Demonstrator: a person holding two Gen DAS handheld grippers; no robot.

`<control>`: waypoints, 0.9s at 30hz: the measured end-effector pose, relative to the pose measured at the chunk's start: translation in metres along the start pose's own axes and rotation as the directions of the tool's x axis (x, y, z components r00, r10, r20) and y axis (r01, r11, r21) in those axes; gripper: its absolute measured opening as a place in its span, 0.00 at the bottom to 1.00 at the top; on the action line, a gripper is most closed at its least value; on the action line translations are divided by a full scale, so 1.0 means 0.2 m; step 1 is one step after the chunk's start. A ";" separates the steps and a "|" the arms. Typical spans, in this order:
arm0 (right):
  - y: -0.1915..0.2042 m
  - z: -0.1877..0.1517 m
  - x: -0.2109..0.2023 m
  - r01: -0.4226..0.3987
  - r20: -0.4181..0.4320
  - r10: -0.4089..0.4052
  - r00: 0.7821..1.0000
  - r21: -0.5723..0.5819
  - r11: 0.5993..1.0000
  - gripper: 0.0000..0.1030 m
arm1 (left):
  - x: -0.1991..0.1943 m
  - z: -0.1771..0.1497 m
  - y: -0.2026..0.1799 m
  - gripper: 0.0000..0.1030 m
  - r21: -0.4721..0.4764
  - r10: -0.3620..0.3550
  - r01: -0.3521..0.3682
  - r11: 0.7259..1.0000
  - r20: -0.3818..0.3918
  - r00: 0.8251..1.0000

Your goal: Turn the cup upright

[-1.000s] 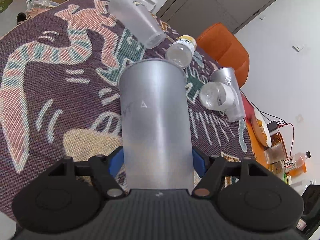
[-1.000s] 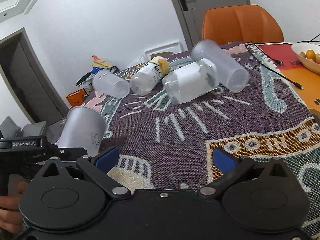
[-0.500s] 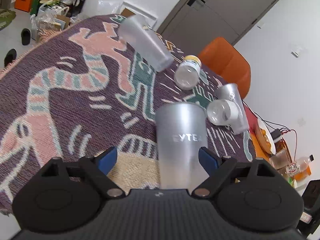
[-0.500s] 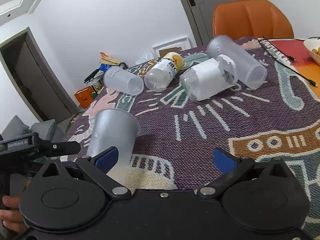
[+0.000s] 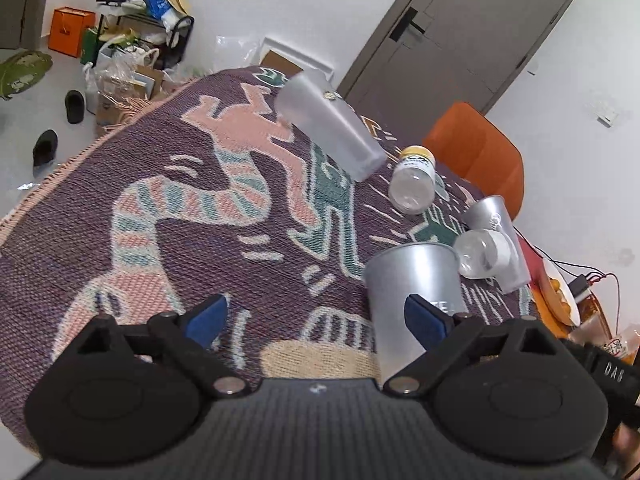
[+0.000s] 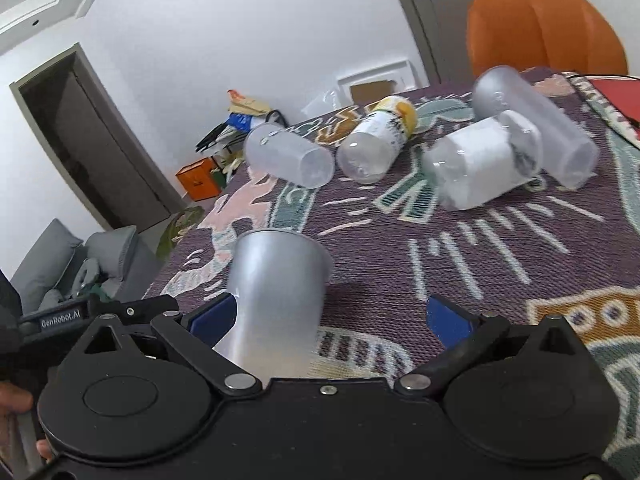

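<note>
Upright on the patterned tablecloth (image 5: 168, 208), mouth up: a frosted grey cup (image 5: 412, 280), released and standing free near the table's front edge. Spread wide and holding nothing: the left gripper (image 5: 316, 314), its right blue pad overlapping the cup in view, and the right gripper (image 6: 332, 318). Farther back, lying on their sides: two clear cups (image 6: 288, 160) and two bottles (image 6: 376, 144).

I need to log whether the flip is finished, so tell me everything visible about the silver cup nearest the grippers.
The silver cup is a matte, metallic-looking tapered tumbler with faint pale lettering on its side. It stands upright on the patterned tablecloth, wide rim up, narrow base down. No finger grips it: the open left gripper has one blue pad in front of it, and the right gripper is open too. Its interior is hidden.
</note>
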State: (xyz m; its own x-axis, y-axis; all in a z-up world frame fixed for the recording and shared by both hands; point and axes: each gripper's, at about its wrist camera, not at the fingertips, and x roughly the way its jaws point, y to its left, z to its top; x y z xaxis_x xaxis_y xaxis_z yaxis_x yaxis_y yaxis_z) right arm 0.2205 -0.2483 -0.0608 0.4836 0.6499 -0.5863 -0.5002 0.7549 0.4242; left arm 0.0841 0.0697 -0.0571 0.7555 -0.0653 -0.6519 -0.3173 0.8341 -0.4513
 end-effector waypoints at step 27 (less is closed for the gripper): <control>0.11 0.17 0.49 -0.064 -0.280 0.066 0.958 0.017 0.998 0.75 | 0.00 0.03 0.21 0.95 -0.056 0.068 -0.066 0.996 0.034 0.997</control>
State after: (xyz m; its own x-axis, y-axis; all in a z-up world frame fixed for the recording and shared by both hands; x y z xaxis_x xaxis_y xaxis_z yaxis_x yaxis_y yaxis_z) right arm 0.2812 -0.1653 -0.0866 0.2291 0.6475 -0.7268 -0.5174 0.7135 0.4725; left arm 0.0741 0.1090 -0.0726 0.7510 0.0101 -0.6602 -0.3983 0.8044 -0.4407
